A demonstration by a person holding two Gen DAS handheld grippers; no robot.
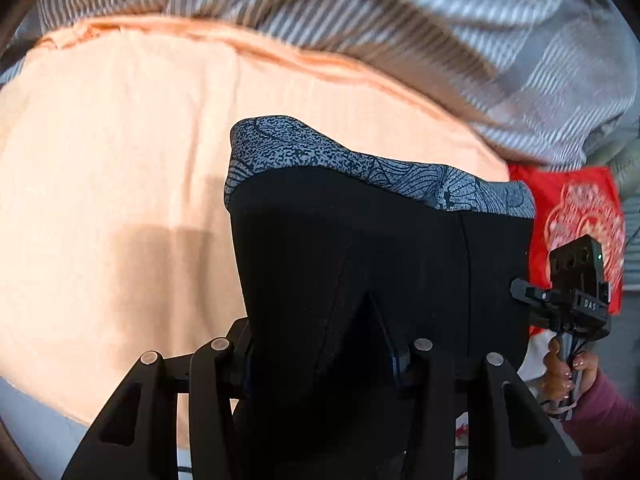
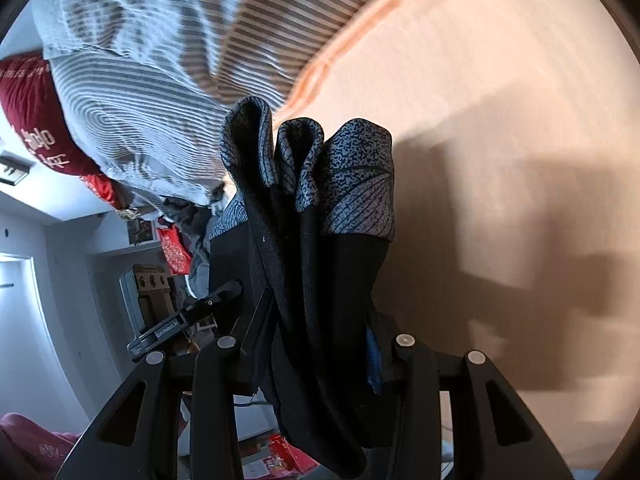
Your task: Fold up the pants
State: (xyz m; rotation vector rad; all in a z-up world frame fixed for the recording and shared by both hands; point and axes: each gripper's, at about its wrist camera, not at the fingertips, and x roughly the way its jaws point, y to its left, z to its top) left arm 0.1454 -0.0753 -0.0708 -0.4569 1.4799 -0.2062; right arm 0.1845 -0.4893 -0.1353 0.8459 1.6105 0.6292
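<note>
Pants (image 1: 360, 248) in both hand-held grippers, over peach sheet (image 1: 120, 160).

Bed under a peach sheet (image 1: 120, 160), striped bedding bunched at its far edge.

The sheet lies spread and mostly smooth, with a raised seam or fold along the edge nearest the duvet (image 1: 400, 12). That grey-and-white striped duvet is rumpled and overlaps the sheet's border. Beside it sits a red cushion (image 2: 32, 120) with pale lettering. Hard shadows fall across the peach cloth.
</note>
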